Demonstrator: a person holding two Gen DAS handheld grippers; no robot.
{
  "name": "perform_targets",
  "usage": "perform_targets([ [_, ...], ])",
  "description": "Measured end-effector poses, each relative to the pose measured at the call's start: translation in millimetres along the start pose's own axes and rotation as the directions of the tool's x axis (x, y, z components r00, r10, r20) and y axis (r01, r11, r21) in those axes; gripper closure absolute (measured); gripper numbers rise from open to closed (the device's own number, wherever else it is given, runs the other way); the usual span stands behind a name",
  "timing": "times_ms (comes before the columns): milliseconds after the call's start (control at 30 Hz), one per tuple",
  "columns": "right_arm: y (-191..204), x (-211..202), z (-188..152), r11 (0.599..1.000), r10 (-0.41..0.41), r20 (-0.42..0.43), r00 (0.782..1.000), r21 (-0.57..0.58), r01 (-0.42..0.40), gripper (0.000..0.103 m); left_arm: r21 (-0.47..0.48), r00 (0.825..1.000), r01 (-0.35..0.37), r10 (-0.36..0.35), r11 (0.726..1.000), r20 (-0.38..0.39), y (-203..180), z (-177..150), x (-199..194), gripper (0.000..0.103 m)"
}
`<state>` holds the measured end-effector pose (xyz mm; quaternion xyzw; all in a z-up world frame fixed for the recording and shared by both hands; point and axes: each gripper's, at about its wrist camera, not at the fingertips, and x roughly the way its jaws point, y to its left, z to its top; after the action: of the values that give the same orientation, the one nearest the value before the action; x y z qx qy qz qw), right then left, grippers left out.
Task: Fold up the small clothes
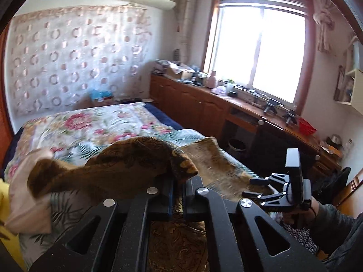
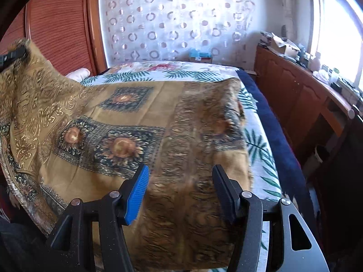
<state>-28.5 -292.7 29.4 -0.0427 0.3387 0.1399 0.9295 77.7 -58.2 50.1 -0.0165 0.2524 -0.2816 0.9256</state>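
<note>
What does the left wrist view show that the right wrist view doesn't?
Only the left wrist view shows the left gripper shut on a bunched corner of the scarf, the whole right gripper and the window. Only the right wrist view shows the right gripper's fingers open above the spread scarf. Both show the bed and cabinets.
</note>
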Motion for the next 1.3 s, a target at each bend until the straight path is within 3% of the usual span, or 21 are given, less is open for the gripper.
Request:
perform_targets([
  [167,-6,-5,-1,1.000,0.000,0.015,1.000,0.020,0.000,0.043,0.055,0.999,0.053,-0.052,0.997,-0.014,-27,16,17,0.097],
  [300,-5,-6,-1,1.000,0.003,0.028,1.000,0.029,-0.004,0.043,0.077,0.997,0.041,-0.036,0.996,-0.073,-37,16,33,0.093],
  [333,-4,-6,-1,1.000,0.005,0.031,1.000,0.030,-0.006,0.043,0.078,0.996,0.042,-0.036,0.996,-0.080,-37,15,35,0.083],
  [367,-4,-7,-1,1.000,0.007,0.033,0.999,0.030,-0.008,0.043,0.083,0.996,0.040,-0.033,0.996,-0.079,-39,14,35,0.067],
  [433,-3,-6,-1,1.000,0.011,0.034,0.999,0.027,-0.012,0.043,0.096,0.997,0.029,-0.022,0.995,-0.068,-39,11,31,0.052],
  [633,1,-5,3,1.000,0.018,0.042,0.999,0.018,-0.019,0.043,0.069,0.998,-0.043,0.046,0.997,-0.040,-26,2,17,0.034],
  [967,21,6,25,0.997,0.066,0.055,0.996,-0.051,-0.064,0.043,-0.022,0.985,-0.156,0.154,0.987,-0.074,23,-41,5,0.032],
  [1167,48,31,31,0.983,0.103,-0.014,0.995,-0.150,-0.104,0.042,-0.069,0.979,-0.183,0.175,0.981,-0.104,42,-63,4,0.032],
  [1300,57,62,40,0.973,0.038,-0.084,0.996,-0.223,-0.056,0.042,-0.083,0.979,-0.181,0.171,0.980,-0.113,47,-71,3,0.032],
])
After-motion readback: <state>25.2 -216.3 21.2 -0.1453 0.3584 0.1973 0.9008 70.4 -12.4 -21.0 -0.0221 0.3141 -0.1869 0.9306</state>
